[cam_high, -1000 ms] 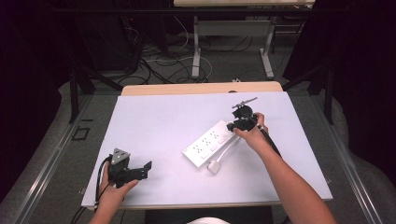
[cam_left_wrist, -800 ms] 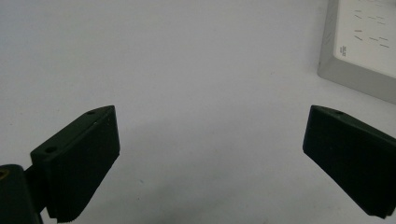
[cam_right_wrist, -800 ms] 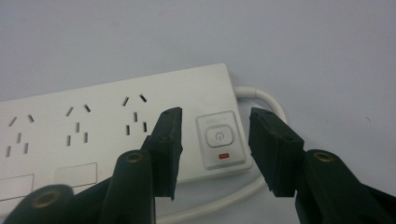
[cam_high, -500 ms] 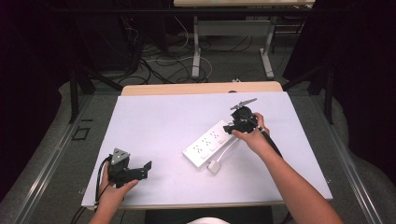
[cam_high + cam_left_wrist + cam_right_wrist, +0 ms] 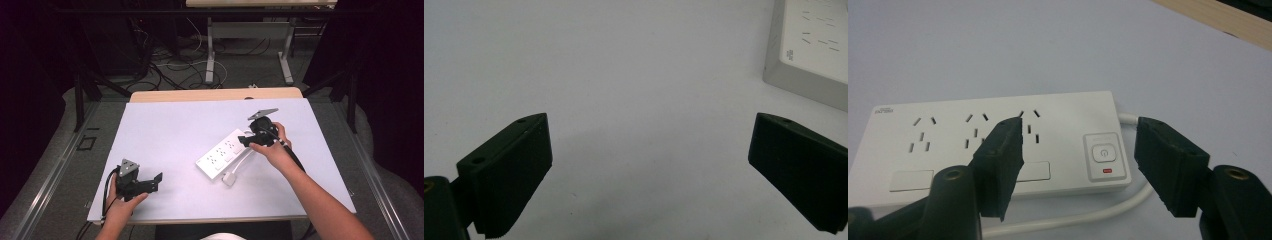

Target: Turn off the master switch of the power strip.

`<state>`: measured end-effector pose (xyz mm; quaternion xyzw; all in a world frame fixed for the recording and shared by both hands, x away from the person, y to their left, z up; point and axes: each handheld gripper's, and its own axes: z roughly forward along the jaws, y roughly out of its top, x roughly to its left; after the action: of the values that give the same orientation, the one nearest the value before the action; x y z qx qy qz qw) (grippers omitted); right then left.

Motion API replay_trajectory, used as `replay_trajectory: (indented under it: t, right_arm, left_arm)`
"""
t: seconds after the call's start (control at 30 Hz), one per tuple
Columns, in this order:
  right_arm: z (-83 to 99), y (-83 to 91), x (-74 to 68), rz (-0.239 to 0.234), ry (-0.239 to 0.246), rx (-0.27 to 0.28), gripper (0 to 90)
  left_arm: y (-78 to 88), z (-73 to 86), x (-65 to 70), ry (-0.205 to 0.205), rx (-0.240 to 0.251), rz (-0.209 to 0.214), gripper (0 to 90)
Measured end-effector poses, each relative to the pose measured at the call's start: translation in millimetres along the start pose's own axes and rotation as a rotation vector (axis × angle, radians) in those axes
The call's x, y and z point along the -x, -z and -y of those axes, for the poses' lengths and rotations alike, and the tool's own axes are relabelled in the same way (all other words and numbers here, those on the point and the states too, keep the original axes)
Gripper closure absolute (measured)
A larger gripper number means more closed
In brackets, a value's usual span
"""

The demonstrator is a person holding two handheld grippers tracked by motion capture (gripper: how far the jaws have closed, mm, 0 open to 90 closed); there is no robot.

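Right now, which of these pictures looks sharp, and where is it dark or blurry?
High view: the table is evenly lit, its surroundings dark. Left gripper view: soft, with a faint shadow between the jaws. Right gripper view: the power strip is crisp, the near jaws slightly blurred.

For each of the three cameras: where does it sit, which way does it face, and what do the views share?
High view: above the person's side, facing forward and down on the table; both forearms, left gripper, right gripper.
Left gripper view: on the left gripper, facing bare table with its jaws wide apart; power strip at the corner.
Right gripper view: on the right gripper, facing the strip's switch.
Shared: the power strip shows in all three.
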<state>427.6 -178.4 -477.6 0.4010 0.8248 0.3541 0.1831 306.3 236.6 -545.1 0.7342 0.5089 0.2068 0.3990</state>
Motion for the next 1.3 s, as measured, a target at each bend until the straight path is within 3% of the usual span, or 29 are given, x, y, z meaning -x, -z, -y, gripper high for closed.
replay_trajectory:
  t: [0.2,0.37,0.67,0.9,1.03,1.3]
  right_arm:
    - [7.6,4.5,0.2,0.005,0.009,0.025,22.1]
    - [14.8,8.5,-0.1,0.0,-0.014,0.051,15.8]
    - [27.7,20.7,-1.0,-0.007,-0.018,0.085,14.0]
    - [35.8,32.2,-4.4,-0.015,-0.01,0.107,5.1]
    - [40.6,38.8,-6.2,-0.004,-0.009,0.122,0.7]
    - [53.7,52.1,-6.6,0.009,-0.021,0.154,0.0]
  left_arm:
    - [-0.2,0.1,0.1,0.0,0.0,0.0,3.8]
    - [-0.2,0.1,0.1,0.001,0.0,0.0,3.8]
    - [-0.3,-0.1,0.1,-0.004,-0.005,0.0,3.9]
    - [-0.5,-0.1,0.2,-0.003,-0.005,0.0,3.8]
    - [-0.5,0.0,0.4,-0.001,-0.004,0.001,3.8]
    - [-0.4,-0.1,0.5,0.004,0.0,0.004,3.8]
